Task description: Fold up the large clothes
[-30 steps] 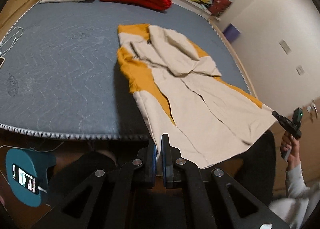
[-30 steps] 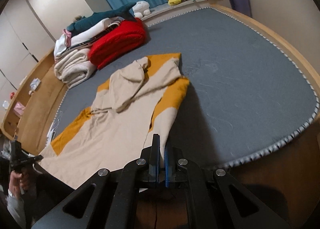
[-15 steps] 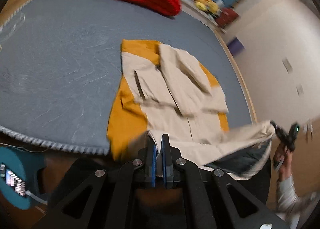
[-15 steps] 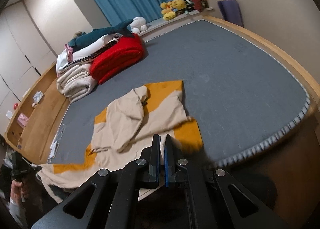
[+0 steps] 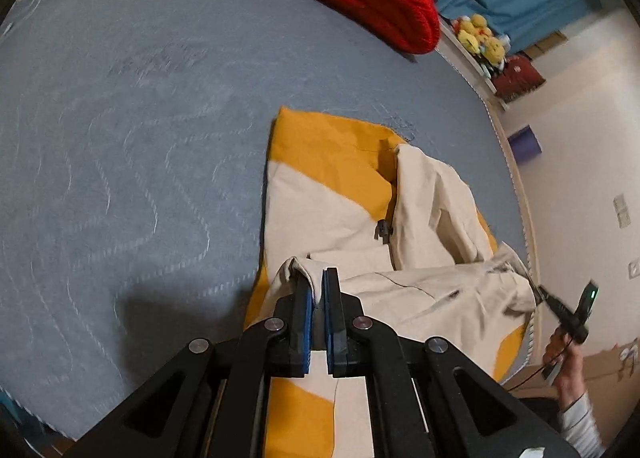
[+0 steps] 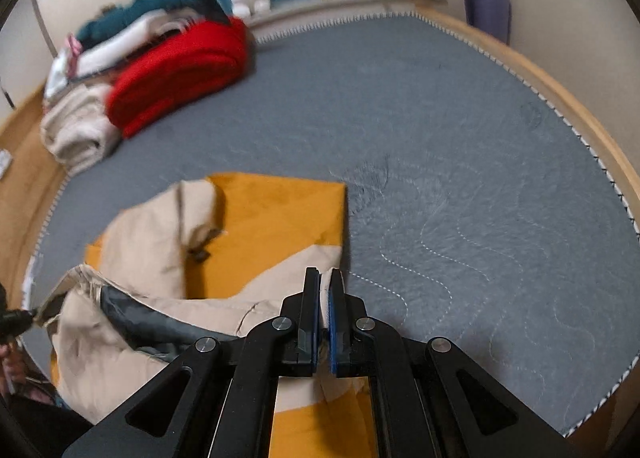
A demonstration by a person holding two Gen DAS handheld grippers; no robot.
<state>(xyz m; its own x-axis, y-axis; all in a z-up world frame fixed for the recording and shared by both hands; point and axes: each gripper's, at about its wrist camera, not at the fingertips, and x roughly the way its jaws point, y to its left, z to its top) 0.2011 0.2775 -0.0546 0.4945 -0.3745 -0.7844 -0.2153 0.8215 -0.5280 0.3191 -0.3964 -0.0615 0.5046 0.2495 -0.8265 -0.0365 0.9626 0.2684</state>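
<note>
Grey quilted bed point(image 5: 120, 130) is filling the frame; your left claw point(image 5: 319, 290) and right claw point(image 6: 325, 290) are each pinching the beige-and-orange jacket point(image 5: 328, 194) hem at lower centre.

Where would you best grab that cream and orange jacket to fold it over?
By its bottom hem, one corner in each gripper, coming from the near bed edge. The jacket lies lengthwise away from you, so lifted corners carry it over. Left gripper and right gripper pinch exactly there.
</note>
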